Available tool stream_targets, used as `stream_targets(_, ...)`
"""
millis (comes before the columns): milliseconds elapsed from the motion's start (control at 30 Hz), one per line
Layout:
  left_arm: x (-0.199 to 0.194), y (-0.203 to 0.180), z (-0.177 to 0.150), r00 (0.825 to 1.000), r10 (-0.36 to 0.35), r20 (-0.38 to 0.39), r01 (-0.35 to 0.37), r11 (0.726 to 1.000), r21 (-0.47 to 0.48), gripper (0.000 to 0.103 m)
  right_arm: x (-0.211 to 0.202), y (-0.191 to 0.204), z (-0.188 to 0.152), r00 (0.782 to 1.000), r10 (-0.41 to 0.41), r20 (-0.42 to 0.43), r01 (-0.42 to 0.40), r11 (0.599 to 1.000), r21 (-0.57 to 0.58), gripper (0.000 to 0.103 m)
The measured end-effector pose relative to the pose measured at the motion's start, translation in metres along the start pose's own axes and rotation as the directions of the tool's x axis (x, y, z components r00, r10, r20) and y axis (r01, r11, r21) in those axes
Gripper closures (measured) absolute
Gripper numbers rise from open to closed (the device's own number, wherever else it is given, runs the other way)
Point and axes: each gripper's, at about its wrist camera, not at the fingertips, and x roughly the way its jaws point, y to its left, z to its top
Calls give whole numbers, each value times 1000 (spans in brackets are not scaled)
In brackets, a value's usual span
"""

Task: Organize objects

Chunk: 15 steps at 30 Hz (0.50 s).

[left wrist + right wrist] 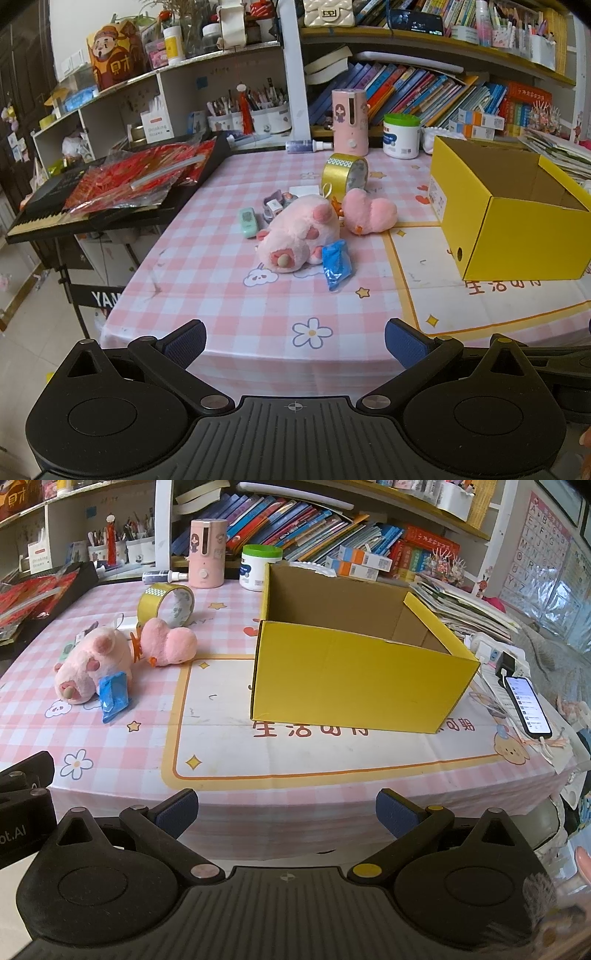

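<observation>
A pink plush pig (295, 236) lay on its side mid-table, a blue packet (336, 264) touching it and a pink plush heart (369, 216) just beside. The yellow box (354, 686) stood open, its visible interior bare. Left gripper (295, 341) and right gripper (286, 812) hovered with jaws spread, holding nothing

**Pink checks, yellow box**

The tablecloth (207, 236) is pink-and-white check with flowers, stars and a yellow-bordered white panel. Ahead of the fingers lie a pale pink plush pig (295, 236), a pink plush heart (369, 214), a blue packet (336, 264), gold tape (343, 173), a mint-green case (247, 219). The box (354, 679) is yellow outside, brown inside.
</observation>
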Motion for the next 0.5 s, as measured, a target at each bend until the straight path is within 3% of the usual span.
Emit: stream_targets(500,4,9,5,1000,-18,-1,18,1000,-4,0,3,3,5,1000,19,-4,-19,1000,6,0)
